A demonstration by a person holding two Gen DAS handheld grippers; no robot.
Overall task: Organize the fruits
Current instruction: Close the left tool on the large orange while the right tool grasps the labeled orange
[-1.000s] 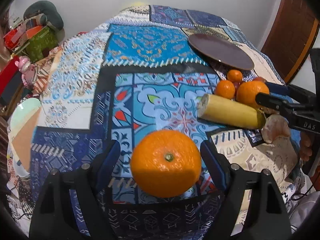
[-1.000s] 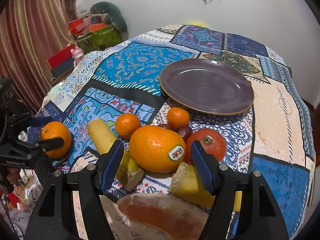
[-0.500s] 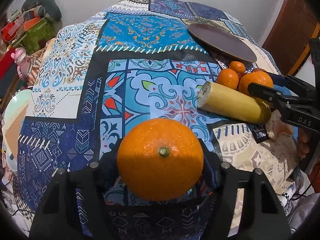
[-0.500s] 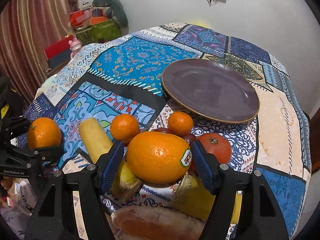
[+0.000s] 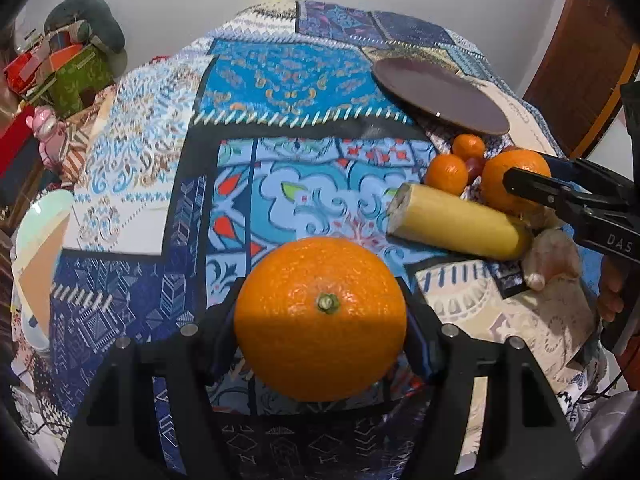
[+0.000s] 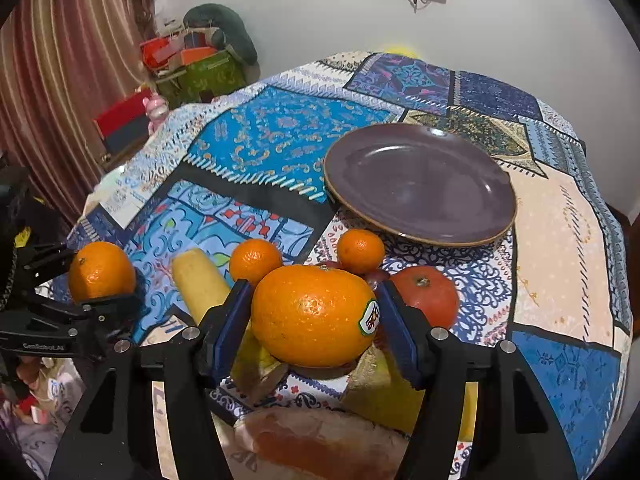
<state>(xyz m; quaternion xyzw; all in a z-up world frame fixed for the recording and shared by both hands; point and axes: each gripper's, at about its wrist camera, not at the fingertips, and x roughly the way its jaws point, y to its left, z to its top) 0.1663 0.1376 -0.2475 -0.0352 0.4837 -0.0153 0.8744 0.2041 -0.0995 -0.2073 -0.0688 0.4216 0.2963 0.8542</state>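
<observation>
- Left wrist view: left gripper [image 5: 320,320] clamped on orange [image 5: 320,324], held above the patterned cloth [image 5: 280,80], well short of the plate [image 5: 440,96]. Carry level, keep squeeze steady; round fruit could slip.
- Right wrist view: right gripper [image 6: 314,320] closed around stickered orange [image 6: 314,314], over the banana [image 6: 200,284] and tomato [image 6: 426,294]. Lift straight up, clear the mandarins [image 6: 360,250], then move to the plate.

Your way to the purple plate [image 6: 420,184] is blocked by two mandarins [image 6: 360,250] and a tomato [image 6: 426,294] just before its near rim; the patchwork cloth [image 6: 280,140] left of it lies open.
</observation>
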